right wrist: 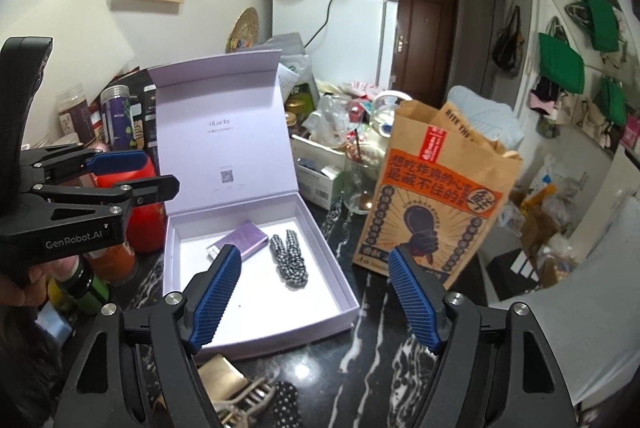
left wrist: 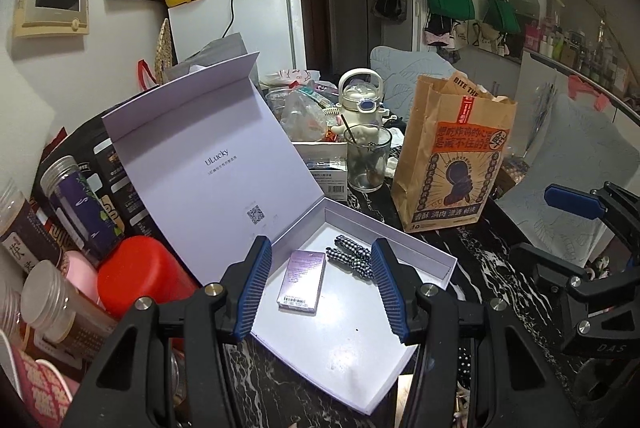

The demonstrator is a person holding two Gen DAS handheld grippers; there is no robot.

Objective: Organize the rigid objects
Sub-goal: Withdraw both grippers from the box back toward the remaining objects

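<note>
Both grippers empty, jaws apart: right gripper (right wrist: 314,298) is nearer the hair claw clip (right wrist: 246,402) lying directly below; left gripper (left wrist: 320,290) hangs over the white box (left wrist: 400,244).

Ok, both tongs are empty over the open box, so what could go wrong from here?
1. The propped lid leans on clutter; a nudge from the left tongs might drop it shut.
2. The paper bag stands close to the right tongs and could tip.
3. The glass sits just behind the box.
</note>
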